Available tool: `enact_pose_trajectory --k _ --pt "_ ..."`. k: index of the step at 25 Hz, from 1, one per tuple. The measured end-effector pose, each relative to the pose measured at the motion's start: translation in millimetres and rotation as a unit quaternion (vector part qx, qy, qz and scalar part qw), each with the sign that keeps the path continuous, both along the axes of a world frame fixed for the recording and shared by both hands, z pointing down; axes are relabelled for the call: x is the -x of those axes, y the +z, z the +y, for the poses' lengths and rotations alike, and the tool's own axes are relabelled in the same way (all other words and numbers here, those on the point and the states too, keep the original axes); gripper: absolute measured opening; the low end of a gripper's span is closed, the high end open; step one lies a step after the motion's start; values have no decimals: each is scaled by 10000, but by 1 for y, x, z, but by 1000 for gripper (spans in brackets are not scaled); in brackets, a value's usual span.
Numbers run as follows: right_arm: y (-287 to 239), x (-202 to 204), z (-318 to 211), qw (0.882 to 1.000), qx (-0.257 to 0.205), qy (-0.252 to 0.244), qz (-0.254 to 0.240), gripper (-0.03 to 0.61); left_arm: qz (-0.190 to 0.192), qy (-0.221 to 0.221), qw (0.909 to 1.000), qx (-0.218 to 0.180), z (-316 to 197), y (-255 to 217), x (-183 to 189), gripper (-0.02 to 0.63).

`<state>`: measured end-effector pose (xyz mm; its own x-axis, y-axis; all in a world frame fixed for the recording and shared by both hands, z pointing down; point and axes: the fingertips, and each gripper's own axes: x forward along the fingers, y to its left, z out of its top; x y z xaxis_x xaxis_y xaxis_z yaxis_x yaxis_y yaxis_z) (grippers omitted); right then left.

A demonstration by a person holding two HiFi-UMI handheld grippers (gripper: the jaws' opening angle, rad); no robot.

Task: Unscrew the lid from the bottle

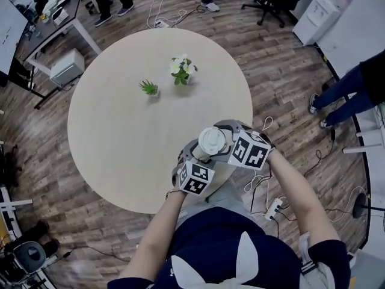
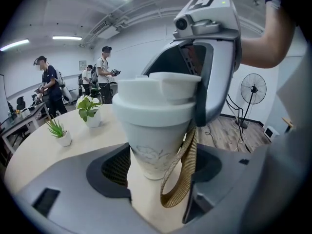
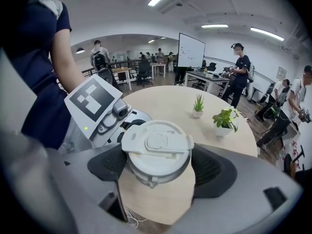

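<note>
At the near edge of the round table (image 1: 120, 131), the bottle (image 2: 156, 150) was clamped by its tapered lower body in the left gripper (image 2: 158, 177), while the right gripper (image 3: 158, 174) was closed around the lid (image 3: 157, 141) from above. The lid still sat flush on the bottle, so I judged the unscrewing barely begun, with turning and lifting off left. Bottle: matte white, cone-shaped, faint floral print, woven tan strap loop (image 2: 181, 179); lid: round, smooth white plastic, flip tab; pads (image 3: 214, 167): dark, mesh-textured.
</note>
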<state>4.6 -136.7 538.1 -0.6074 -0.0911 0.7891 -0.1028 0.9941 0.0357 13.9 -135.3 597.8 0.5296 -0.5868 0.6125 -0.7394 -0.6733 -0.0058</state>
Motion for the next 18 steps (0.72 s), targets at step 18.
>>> enact_pose_trajectory --k 18 --pt "-17 13 -5 9788 -44 1742 -1077 508 26 -28 10000 10 0 -2 0 331"
